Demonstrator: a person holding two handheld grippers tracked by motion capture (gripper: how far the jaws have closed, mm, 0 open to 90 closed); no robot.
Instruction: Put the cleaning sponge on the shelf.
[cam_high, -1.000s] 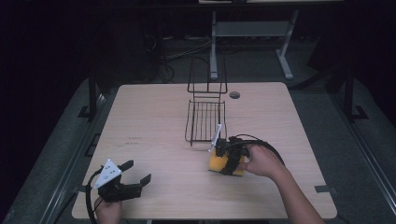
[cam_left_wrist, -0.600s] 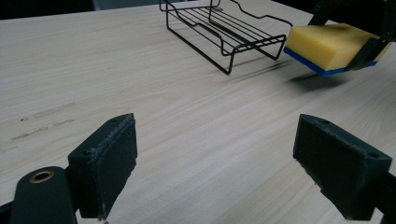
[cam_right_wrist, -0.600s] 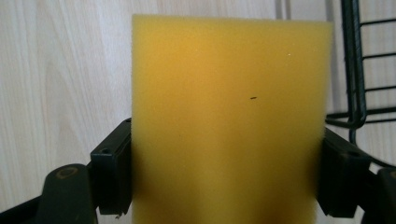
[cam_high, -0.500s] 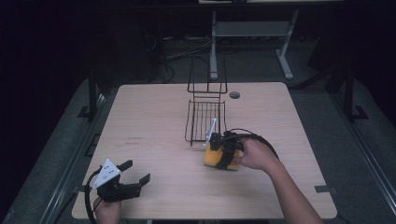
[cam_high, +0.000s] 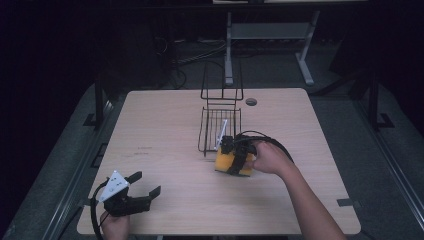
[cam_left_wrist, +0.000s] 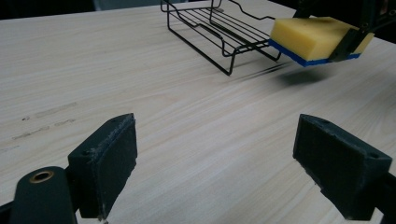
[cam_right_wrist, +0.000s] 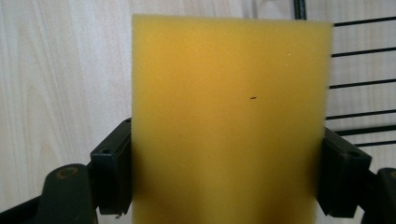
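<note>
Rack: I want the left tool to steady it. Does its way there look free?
Probably yes. The left tool is open, and bare table lies between it and the rack; the sponge in the right tool sits off to the side.

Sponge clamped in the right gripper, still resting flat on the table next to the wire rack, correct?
Not resting. The left gripper view shows the sponge lifted clear of the table, its shadow beneath. It is clamped in the right gripper, next to the wire rack.
</note>
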